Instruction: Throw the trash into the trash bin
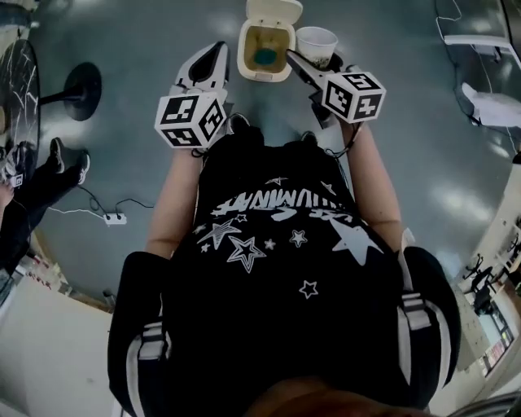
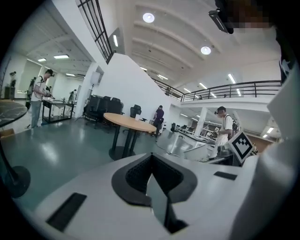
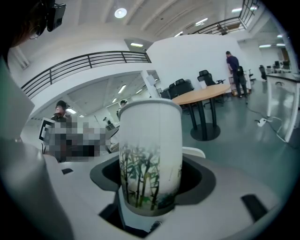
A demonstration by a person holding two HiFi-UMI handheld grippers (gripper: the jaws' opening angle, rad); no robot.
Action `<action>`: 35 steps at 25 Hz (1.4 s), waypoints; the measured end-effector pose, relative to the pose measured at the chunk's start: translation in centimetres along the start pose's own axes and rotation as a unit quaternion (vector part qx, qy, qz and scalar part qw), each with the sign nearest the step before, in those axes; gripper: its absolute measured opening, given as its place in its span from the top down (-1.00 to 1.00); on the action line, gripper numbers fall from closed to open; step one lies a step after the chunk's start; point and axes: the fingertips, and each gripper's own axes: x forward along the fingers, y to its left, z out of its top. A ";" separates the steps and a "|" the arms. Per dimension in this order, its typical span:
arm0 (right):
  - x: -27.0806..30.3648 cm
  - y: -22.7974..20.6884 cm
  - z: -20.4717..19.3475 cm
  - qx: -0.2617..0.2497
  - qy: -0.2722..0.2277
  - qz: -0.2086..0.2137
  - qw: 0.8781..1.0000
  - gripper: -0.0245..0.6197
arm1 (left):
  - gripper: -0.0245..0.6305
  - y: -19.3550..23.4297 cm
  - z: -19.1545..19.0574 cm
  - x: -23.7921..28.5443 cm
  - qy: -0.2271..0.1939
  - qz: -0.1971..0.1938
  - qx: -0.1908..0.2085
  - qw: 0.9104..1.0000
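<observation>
A cream trash bin stands on the floor just ahead of me, its lid flipped up and something blue at the bottom. My right gripper is shut on a white paper cup printed with green bamboo, held upright just right of the bin's opening. In the right gripper view the cup fills the space between the jaws of the right gripper. My left gripper hovers left of the bin; the left gripper view shows the left gripper shut with nothing in it.
To the left lie a round table's black base, a seated person's legs and a white power strip with its cord. A round wooden table and several people stand further off in the hall.
</observation>
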 end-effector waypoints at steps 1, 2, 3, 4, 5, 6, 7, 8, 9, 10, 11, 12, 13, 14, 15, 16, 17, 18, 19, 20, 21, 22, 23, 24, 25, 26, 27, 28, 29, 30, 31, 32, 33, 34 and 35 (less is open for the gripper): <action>0.3 0.0 0.3 0.006 -0.006 -0.010 1.000 0.00 | 0.90 0.3 0.0 0.7 0.006 -0.013 -0.004 1.000; 0.5 0.0 0.6 0.012 -0.012 -0.020 1.000 0.00 | 0.89 0.4 0.0 1.5 0.013 -0.027 -0.005 1.000; 0.6 -0.1 0.8 0.019 -0.020 -0.033 0.999 0.00 | 0.90 0.4 -0.1 2.3 0.021 -0.043 -0.004 0.999; 0.6 -0.2 1.0 0.028 -0.029 -0.047 0.998 0.00 | 0.89 0.2 -0.2 3.1 0.031 -0.061 -0.002 0.998; 0.5 -0.4 1.1 0.036 -0.037 -0.060 0.997 0.00 | 0.89 0.0 -0.4 3.9 0.040 -0.078 0.001 0.996; 0.6 -0.6 1.3 0.042 -0.044 -0.071 0.996 0.00 | 0.89 -0.1 -0.7 4.6 0.049 -0.093 0.003 0.994; 0.7 -0.8 1.5 0.046 -0.050 -0.077 0.995 0.00 | 0.89 -0.3 -0.9 5.2 0.056 -0.104 0.006 0.993; 0.8 -1.0 1.6 0.048 -0.053 -0.082 0.994 0.00 | 0.89 -0.4 -1.3 5.7 0.063 -0.113 0.009 0.992; 0.9 -1.2 1.6 0.051 -0.056 -0.088 0.993 0.00 | 0.89 -0.6 -1.7 6.2 0.070 -0.122 0.013 0.990; 0.9 -1.4 1.7 0.052 -0.058 -0.095 0.992 0.00 | 0.89 -0.7 -2.1 6.6 0.077 -0.130 0.016 0.988; 0.9 -1.5 1.6 0.054 -0.059 -0.102 0.992 0.00 | 0.89 -0.7 -2.5 6.9 0.083 -0.137 0.019 0.987; 0.9 -1.7 1.2 0.057 -0.058 -0.108 0.991 0.00 | 0.89 -0.6 -3.0 7.3 0.090 -0.142 0.019 0.986; 1.0 -1.9 0.3 0.061 -0.054 -0.114 0.990 0.00 | 0.89 -0.5 -3.6 7.6 0.097 -0.145 0.019 0.984; 0.9 -2.0 -0.6 0.067 -0.048 -0.119 0.989 0.00 | 0.90 -0.4 -4.2 7.8 0.105 -0.147 0.018 0.983; 0.8 -1.9 -1.6 0.075 -0.043 -0.123 0.989 0.00 | 0.89 -0.4 -4.8 7.9 0.113 -0.148 0.016 0.982; 0.6 -1.9 -2.4 0.081 -0.039 -0.127 0.988 0.00 | 0.89 -0.4 -5.3 8.0 0.119 -0.148 0.015 0.982; 0.6 -1.9 -2.9 0.083 -0.038 -0.129 0.987 0.00 | 0.89 -0.5 -5.6 8.3 0.122 -0.148 0.017 0.981; 0.6 -2.1 -3.1 0.080 -0.038 -0.127 0.988 0.00 | 0.90 -0.6 -5.8 8.7 0.120 -0.146 0.019 0.982; 0.8 -2.4 -3.2 0.074 -0.037 -0.124 0.989 0.00 | 0.89 -0.7 -5.9 9.1 0.117 -0.145 0.022 0.982; 1.0 -2.8 -3.4 0.067 -0.035 -0.121 0.990 0.00 | 0.89 -0.7 -6.1 9.5 0.115 -0.141 0.023 0.983; 1.2 -3.1 -3.7 0.063 -0.032 -0.117 0.991 0.00 | 0.89 -0.7 -6.5 9.8 0.114 -0.136 0.022 0.984; 1.4 -3.5 -4.1 0.062 -0.028 -0.111 0.991 0.00 | 0.89 -0.6 -6.9 10.0 0.113 -0.129 0.019 0.985; 1.8 -3.9 -4.4 0.062 -0.025 -0.105 0.992 0.00 | 0.89 -0.5 -7.3 10.2 0.112 -0.123 0.016 0.986; 2.1 -4.3 -4.8 0.064 -0.023 -0.098 0.993 0.00 | 0.89 -0.4 -7.6 10.4 0.111 -0.118 0.016 0.987; 2.5 -4.7 -5.0 0.065 -0.021 -0.093 0.993 0.00 | 0.89 -0.4 -7.9 10.7 0.109 -0.114 0.022 0.987; 3.0 -5.1 -5.3 0.063 -0.019 -0.089 0.994 0.00 | 0.89 -0.4 -8.1 11.0 0.106 -0.112 0.030 0.988; 3.4 -5.6 -5.5 0.060 -0.016 -0.086 0.994 0.00 | 0.89 -0.4 -8.3 11.4 0.104 -0.110 0.039 0.988; 4.0 -6.1 -5.8 0.056 -0.012 -0.083 0.995 0.00 | 0.89 -0.3 -8.6 11.8 0.102 -0.106 0.046 0.988; 4.5 -6.5 -6.1 0.053 -0.008 -0.081 0.995 0.00 | 0.89 -0.2 -8.9 12.1 0.100 -0.102 0.050 0.989; 5.0 -6.8 -6.5 0.050 -0.003 -0.077 0.996 0.00 | 0.89 0.1 -9.2 12.3 0.099 -0.095 0.051 0.989; 5.6 -7.1 -6.8 0.050 0.001 -0.072 0.996 0.00 | 0.89 0.3 -9.7 12.4 0.100 -0.086 0.049 0.990; 6.0 -7.3 -7.1 0.050 0.005 -0.067 0.996 0.00 | 0.89 0.6 -10.2 12.4 0.101 -0.078 0.044 0.991; 6.5 -7.5 -7.4 0.049 0.008 -0.063 0.997 0.00 | 0.90 0.8 -10.7 12.5 0.102 -0.070 0.039 0.991; 7.0 -7.8 -7.6 0.048 0.010 -0.061 0.997 0.00 | 0.89 1.1 -11.3 12.6 0.103 -0.064 0.034 0.992; 7.5 -8.0 -7.8 0.046 0.012 -0.058 0.997 0.00 | 0.89 1.4 -12.0 12.8 0.104 -0.058 0.029 0.992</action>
